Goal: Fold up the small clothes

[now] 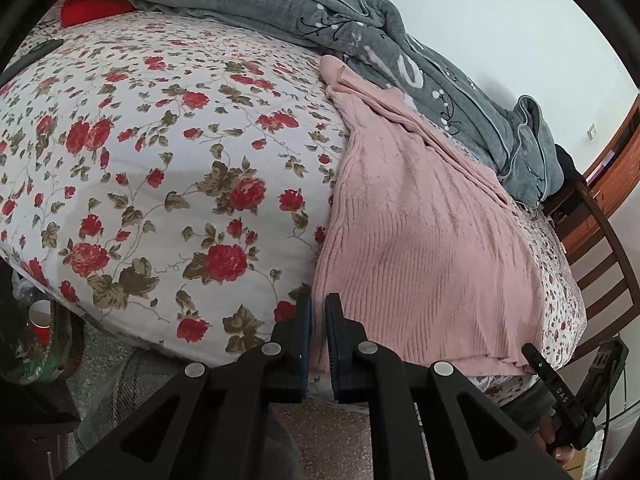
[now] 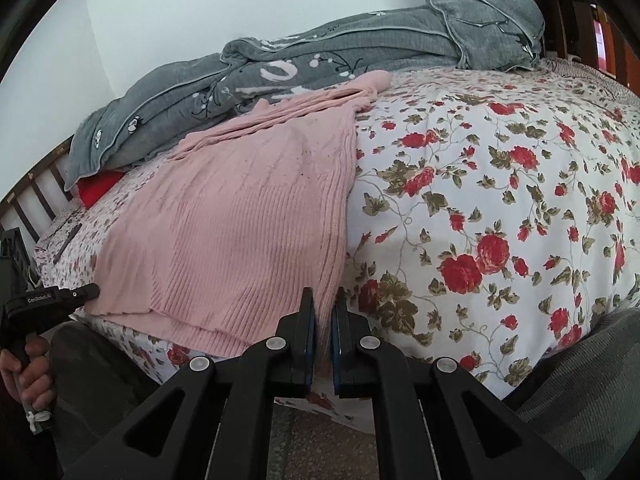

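On the bed, each hand-held gripper, left (image 1: pixel 318 314) and right (image 2: pixel 324 312), pinches the pink sweater (image 1: pixel 420 232) hem.

One pink knitted sweater (image 1: pixel 420 240) (image 2: pixel 240 220) lies on one bed covered by one floral sheet (image 1: pixel 160 160) (image 2: pixel 500 200). One grey quilt (image 1: pixel 360 40) (image 2: pixel 320 64) is bunched along the wall side. One red cushion (image 1: pixel 96 8) (image 2: pixel 96 188) shows under its end. Two grippers are in view, the left gripper (image 1: pixel 318 308) (image 2: pixel 90 291) and the right gripper (image 2: pixel 323 300) (image 1: pixel 530 350). One red paper cup (image 1: pixel 41 320) sits low beside the bed, and one wooden chair (image 1: pixel 600 248) stands at the bed's end.
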A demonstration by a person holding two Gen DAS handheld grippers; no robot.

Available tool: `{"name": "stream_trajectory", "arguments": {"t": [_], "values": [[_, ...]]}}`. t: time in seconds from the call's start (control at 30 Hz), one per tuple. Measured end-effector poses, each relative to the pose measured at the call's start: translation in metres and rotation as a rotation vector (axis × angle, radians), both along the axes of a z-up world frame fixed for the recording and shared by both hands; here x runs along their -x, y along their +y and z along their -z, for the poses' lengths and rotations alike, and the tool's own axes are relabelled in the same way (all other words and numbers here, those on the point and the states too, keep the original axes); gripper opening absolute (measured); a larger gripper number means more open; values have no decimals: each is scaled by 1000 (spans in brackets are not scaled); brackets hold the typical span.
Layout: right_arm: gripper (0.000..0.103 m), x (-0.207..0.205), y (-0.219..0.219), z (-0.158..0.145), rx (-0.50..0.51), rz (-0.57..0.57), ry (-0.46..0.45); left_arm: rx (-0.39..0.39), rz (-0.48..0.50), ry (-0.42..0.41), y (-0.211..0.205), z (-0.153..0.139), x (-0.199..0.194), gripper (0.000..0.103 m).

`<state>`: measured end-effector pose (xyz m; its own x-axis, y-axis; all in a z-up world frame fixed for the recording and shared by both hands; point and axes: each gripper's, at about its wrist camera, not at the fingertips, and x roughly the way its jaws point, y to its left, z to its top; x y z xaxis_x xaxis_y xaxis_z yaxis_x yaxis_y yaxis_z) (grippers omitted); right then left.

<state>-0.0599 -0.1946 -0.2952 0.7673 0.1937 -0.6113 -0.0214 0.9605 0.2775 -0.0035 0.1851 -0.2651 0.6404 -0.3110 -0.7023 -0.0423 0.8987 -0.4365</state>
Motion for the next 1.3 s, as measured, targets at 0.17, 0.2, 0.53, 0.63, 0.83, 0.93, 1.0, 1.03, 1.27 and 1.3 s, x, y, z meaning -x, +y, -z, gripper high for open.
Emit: {"name": "stream_trajectory", "arguments": {"t": [0.17,0.2,0.53,0.63,0.83,0.93,1.0,1.03,1.27,1.3], "values": [[6,1,0,1,-3,1,-13,3,2,-1,0,0,0,9],[6,1,0,1,-2,1,-15,7,1,0,0,0,1,9],[6,3,0,2,-11,4,-20,14,-3,2,0,0,2,9],[6,3,1,2,-3,5,-23,14,-5,3,-1,0,2,9],[6,4,2,2,3,6,-26,17,-5,3,0,0,2,9],[6,4,2,2,2,6,-26,20,-7,3,0,1,2,9],[6,4,2,2,3,6,-26,21,-7,4,0,1,2,9],[6,4,2,2,4,6,-27,22,-7,4,0,1,2,9],[6,4,2,2,5,6,-28,23,-9,2,0,1,3,9],[6,3,3,2,7,6,-28,23,-8,2,1,1,3,9]]}}
